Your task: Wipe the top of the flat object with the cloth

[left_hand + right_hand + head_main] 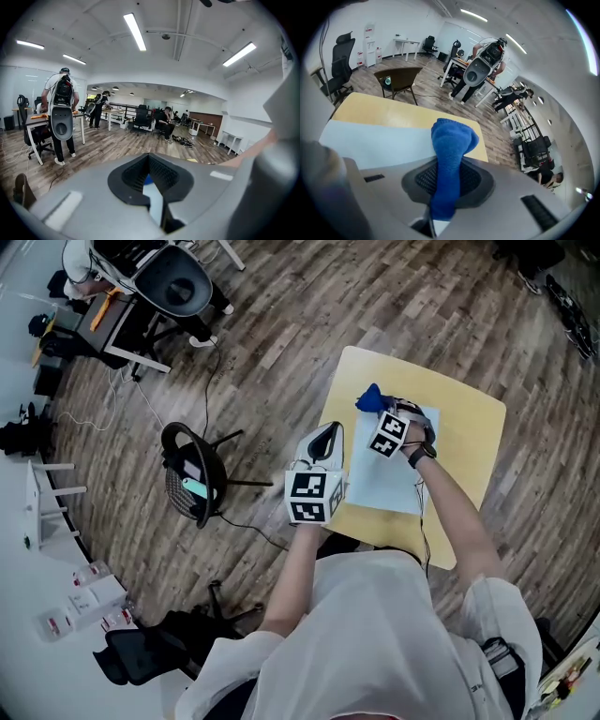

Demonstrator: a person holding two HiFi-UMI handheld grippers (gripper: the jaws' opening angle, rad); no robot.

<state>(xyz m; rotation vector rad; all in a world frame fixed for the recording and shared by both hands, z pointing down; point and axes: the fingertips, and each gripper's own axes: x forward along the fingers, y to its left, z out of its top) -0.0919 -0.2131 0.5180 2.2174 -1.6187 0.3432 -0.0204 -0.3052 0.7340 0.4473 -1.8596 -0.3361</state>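
A pale blue flat sheet (pixel 389 474) lies on the yellow table (pixel 469 427). My right gripper (pixel 382 413) hovers over the sheet's far left corner, shut on a blue cloth (pixel 372 399). In the right gripper view the cloth (pixel 452 154) sticks up out of the closed right gripper (pixel 450 176), with the sheet (pixel 379 145) and table (pixel 393 112) beyond it. My left gripper (pixel 330 432) is by the table's left edge, beside the sheet. In its own view the left gripper (pixel 152 180) looks shut and empty; a sliver of sheet shows through the slit.
A black round chair (pixel 195 474) stands on the wood floor left of the table. Desks and office chairs (pixel 173 282) fill the far left. People stand at desks in the distance (pixel 61 108). The person's arms reach over the table's near edge.
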